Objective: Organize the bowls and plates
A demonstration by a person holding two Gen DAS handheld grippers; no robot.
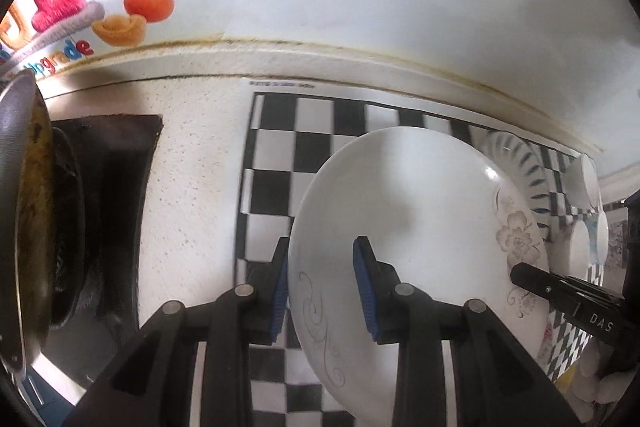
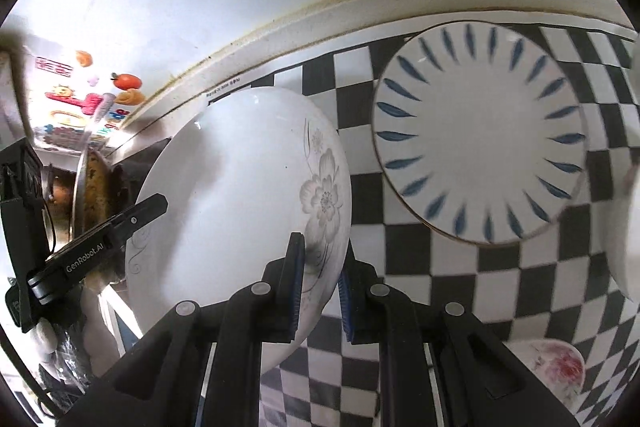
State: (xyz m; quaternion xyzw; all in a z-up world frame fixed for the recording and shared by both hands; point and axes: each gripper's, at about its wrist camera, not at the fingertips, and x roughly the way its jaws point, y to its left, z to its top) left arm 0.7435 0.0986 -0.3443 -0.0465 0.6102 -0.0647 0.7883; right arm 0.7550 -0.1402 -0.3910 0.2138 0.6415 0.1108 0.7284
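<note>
Presently the round white ceramic plate with a grey flower print [image 1: 416, 227] is held between both tools, clear of the black-and-white chequered mat [image 1: 276, 163] that shows beneath it. The left gripper [image 1: 324, 291] has its blue-padded jaws drawn narrow onto the plate's left rim, by the grey scroll pattern. The right gripper [image 2: 320, 287] is likewise closed narrow on the opposite rim, beside the flower; its black finger shows at the plate's right edge in the left wrist view. The plate spans the gap from one gripper to the other, so neither hand is nearer. It appears tilted, though the fisheye leaves the angle unclear.

The round white plate with blue leaf strokes around its rim [image 2: 480, 143] lies flat on the mat, just beyond the held plate on the right-hand side. Judgement: if stacking is intended, the carry runs rightward and away. A dark pan [image 1: 28, 219] stands apart at far left
</note>
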